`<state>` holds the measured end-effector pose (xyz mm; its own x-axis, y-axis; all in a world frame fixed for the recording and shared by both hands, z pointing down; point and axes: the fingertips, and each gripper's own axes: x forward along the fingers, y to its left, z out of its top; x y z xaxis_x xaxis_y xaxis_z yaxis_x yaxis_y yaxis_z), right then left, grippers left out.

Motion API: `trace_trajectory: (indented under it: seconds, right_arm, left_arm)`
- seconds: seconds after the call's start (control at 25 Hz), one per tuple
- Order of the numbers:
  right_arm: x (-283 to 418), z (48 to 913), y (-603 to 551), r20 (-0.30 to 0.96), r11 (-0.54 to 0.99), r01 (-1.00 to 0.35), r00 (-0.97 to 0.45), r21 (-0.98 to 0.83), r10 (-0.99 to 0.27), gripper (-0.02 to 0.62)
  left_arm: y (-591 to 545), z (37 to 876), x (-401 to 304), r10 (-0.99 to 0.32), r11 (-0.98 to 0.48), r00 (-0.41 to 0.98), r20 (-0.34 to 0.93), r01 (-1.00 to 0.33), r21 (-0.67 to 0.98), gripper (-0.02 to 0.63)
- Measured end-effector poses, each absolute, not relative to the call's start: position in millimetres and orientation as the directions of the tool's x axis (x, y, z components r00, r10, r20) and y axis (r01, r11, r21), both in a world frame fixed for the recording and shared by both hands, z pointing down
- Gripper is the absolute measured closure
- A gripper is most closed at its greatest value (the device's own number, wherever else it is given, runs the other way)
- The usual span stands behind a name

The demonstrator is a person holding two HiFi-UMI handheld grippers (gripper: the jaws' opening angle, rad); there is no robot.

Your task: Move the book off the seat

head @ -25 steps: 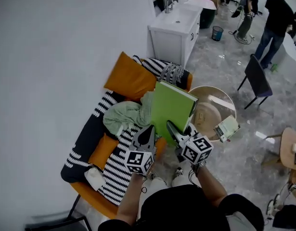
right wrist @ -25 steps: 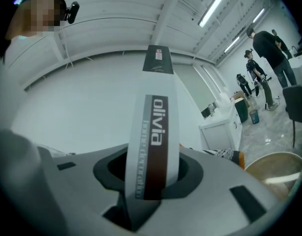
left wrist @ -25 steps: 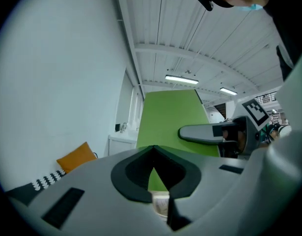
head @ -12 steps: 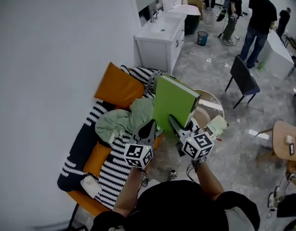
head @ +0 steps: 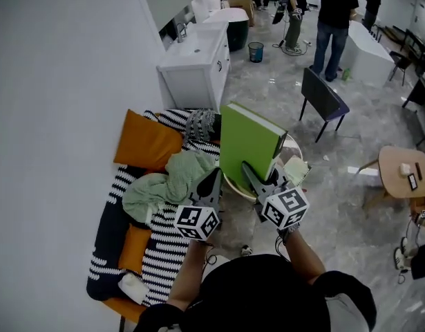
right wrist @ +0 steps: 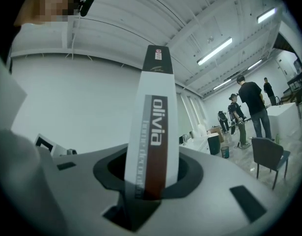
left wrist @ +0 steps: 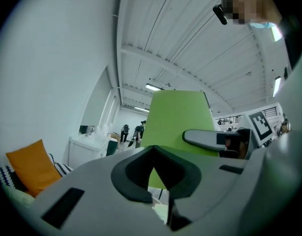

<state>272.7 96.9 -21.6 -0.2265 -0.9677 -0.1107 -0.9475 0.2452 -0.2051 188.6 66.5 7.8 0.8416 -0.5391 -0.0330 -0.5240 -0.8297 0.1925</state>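
The right gripper (head: pixel 256 180) pinched only the lower end of the book (head: pixel 248 144), its jaws partly apart on the spine. So tall a book might have swung or slipped from so small a hold. The left gripper (head: pixel 211 185), at its 9 o'clock, had its jaws together and empty. The book stood upright at the right gripper's 12 o'clock, clear of the seat (head: pixel 108 247), which lay toward 8 o'clock.

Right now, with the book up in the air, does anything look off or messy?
The green book stands on end, pinched only at its lower spine by the right claw, so it could swing. Beside it, a green cloth lies crumpled on the striped seat.
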Motion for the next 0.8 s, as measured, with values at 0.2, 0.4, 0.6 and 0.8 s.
trace_trajectory:
  seconds: [0.2, 0.4, 0.6, 0.8]
  right_arm:
    - [302, -19, 115, -0.104, 0.167, -0.966, -0.149, -0.199, -0.983, 0.453]
    - [322, -21, 122, -0.104, 0.086, -0.978, -0.067, -0.189, -0.992, 0.453]
    - [327, -19, 121, -0.082, 0.007, -0.984, 0.008, -0.177, -0.997, 0.453]
    - [328, -20, 120, -0.07, -0.075, -0.983, 0.088, -0.17, -0.994, 0.453]
  left_arm:
    - [78, -2, 217, -0.484, -0.866, 0.873, -0.06, -0.468, 0.177, 0.597]
    - [79, 1, 237, -0.429, -0.893, 0.901, -0.058, -0.414, 0.177, 0.597]
    - [75, 5, 252, -0.353, -0.919, 0.934, -0.051, -0.336, 0.205, 0.597]
    - [68, 3, 257, -0.278, -0.945, 0.959, -0.063, -0.261, 0.198, 0.597]
